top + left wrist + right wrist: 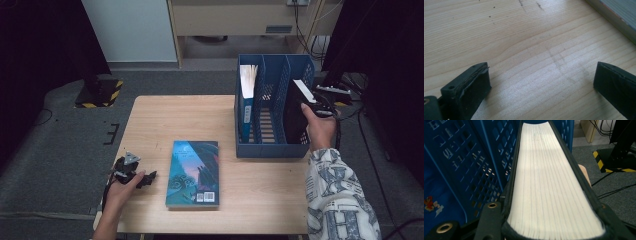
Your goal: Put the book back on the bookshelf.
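Observation:
A black-covered book [296,112] stands tilted in the right compartment of the blue file rack [272,150]. My right gripper [315,107] is shut on its upper edge from the right. In the right gripper view the book's white page edge [549,190] runs away between the jaws of that gripper [551,225], which press on both covers. My left gripper [149,177] rests low at the table's front left, pointing toward a blue fantasy book [193,172] that lies flat. Its jaws [541,77] stand wide open over bare wood, with that book's edge [616,17] beyond them.
A blue-spined book [246,100] stands in the rack's left compartment; the middle one holds nothing. The wooden table [165,120] has bare room on its left half. Beyond it are a floor stand with yellow-black tape [100,92] and cables at the right [350,100].

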The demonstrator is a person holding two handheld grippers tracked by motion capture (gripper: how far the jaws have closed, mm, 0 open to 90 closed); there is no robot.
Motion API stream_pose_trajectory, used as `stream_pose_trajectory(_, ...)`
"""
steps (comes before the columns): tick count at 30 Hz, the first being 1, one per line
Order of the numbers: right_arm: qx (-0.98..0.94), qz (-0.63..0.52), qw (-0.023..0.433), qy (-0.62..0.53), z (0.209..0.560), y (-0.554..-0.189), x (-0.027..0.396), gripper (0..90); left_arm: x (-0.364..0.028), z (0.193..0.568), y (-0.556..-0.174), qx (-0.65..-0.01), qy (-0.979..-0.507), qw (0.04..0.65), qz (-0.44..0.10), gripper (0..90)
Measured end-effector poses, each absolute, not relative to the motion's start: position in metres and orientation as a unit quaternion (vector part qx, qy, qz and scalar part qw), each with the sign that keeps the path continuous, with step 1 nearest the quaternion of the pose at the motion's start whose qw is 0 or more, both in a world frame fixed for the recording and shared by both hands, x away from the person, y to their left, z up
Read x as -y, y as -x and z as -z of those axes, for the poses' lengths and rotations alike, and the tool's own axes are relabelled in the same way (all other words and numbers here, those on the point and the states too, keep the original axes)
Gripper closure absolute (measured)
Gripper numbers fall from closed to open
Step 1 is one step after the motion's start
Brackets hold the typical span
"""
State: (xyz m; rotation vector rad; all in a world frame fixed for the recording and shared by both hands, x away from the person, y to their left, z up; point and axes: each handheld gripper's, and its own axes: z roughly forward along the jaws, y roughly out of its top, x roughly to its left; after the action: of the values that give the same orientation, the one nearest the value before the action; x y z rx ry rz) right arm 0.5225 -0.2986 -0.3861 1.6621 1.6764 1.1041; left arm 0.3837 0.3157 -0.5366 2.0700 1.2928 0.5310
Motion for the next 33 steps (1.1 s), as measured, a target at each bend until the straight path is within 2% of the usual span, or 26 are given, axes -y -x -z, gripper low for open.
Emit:
stream_pose_trajectory(10,-0.621,-0.407,0.260,-0.618,0.391,-0.510,0.299,50.5,-0.315,0.537,-0.383,-0.491,-0.786,0.317,-0.202,0.0)
stream_pose_trajectory(21,-0.633,-0.402,0.275,-0.602,0.392,-0.503,0.287,48.0,-0.315,0.537,-0.383,-0.491,-0.786,0.317,-0.201,0.0)
stream_pose_trajectory(33,-0.638,-0.407,0.271,-0.594,0.387,-0.504,0.279,35.2,-0.315,0.537,-0.384,-0.490,-0.787,0.317,-0.201,0.0)
